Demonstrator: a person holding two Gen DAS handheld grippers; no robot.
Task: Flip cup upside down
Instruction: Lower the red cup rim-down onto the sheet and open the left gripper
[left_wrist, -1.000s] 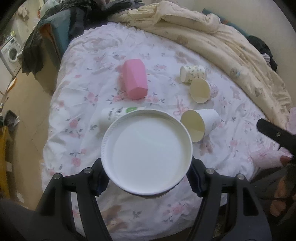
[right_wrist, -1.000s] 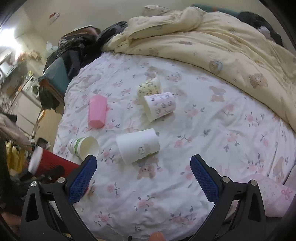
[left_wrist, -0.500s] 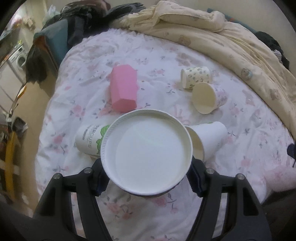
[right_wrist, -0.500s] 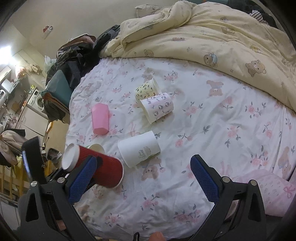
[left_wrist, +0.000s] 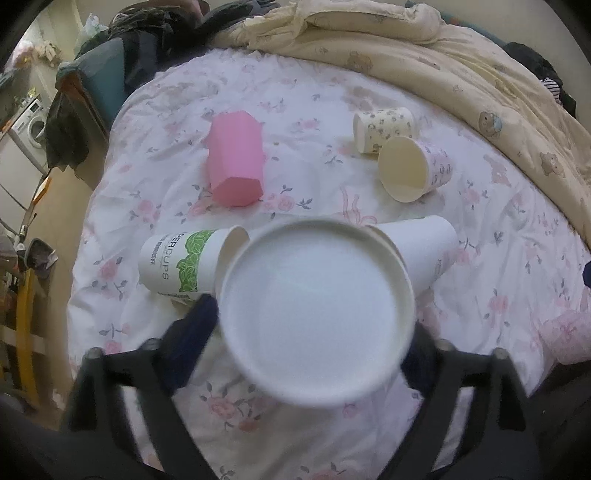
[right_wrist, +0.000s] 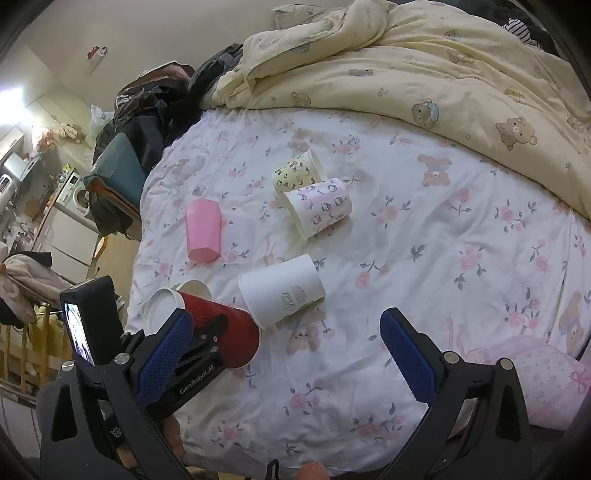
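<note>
My left gripper (left_wrist: 314, 328) is shut on a red ribbed paper cup (right_wrist: 218, 328) with a white base. In the left wrist view the cup's round white bottom (left_wrist: 314, 310) faces the camera and fills the gap between the fingers. In the right wrist view the left gripper (right_wrist: 201, 339) holds the cup on its side, low over the bed's near left part, base pointing left. My right gripper (right_wrist: 288, 350) is open and empty, above the bed's front part.
On the floral bedsheet (right_wrist: 424, 236) lie a pink cup (left_wrist: 236, 166), a green-printed paper cup (left_wrist: 184, 262), a plain white cup (right_wrist: 282, 290), and two patterned cups (right_wrist: 317, 206) (right_wrist: 297, 171). A yellow duvet (right_wrist: 424, 66) is heaped behind. The bed edge and a chair are at left.
My left gripper has carried the red cup forward and down over the bed, next to the green-printed and white cups. The right gripper stayed open and shifted only slightly.
</note>
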